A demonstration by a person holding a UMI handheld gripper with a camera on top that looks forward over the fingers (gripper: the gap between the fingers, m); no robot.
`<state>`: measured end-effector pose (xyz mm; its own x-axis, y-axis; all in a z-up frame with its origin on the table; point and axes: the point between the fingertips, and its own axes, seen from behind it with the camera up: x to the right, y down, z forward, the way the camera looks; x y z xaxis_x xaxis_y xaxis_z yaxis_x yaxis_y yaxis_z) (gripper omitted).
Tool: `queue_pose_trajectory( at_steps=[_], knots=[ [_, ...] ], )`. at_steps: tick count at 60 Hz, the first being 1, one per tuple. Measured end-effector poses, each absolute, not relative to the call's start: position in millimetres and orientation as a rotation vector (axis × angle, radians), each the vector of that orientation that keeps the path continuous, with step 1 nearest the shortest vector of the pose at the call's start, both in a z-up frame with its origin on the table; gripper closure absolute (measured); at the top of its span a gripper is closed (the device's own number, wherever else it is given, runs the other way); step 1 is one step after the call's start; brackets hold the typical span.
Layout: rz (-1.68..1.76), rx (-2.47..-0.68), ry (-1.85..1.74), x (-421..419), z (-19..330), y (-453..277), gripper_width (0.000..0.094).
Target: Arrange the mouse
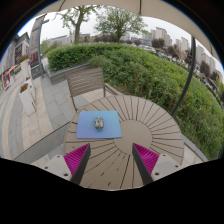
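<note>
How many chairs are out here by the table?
1. The chair stands at the far side of the round table, beyond the mat and mouse. Others may be hidden behind the open gripper.

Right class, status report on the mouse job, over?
Tongs open, empty, short of the pad. Mouse on blue pad, table centre. Nothing in the way.

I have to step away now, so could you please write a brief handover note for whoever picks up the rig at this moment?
Gripper: jaws open, holding nothing, hovering over the near edge of the round wooden table.
Mouse: sits on the blue mat, ahead of the jaws and a little to their left, untouched.
A wooden chair stands beyond the table.
Done: nothing visible yet; the mouse is not grasped.
Left: approach, close on the mouse, and arrange it.
</note>
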<state>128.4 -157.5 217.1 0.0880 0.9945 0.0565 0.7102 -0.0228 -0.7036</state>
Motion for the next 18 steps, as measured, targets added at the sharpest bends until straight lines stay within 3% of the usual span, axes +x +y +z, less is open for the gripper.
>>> queue_pose_trajectory(
  at_steps=[18],
  knots=[
    [0.628,-1.813,-1.653,142,213,-153,0.0083]
  ],
)
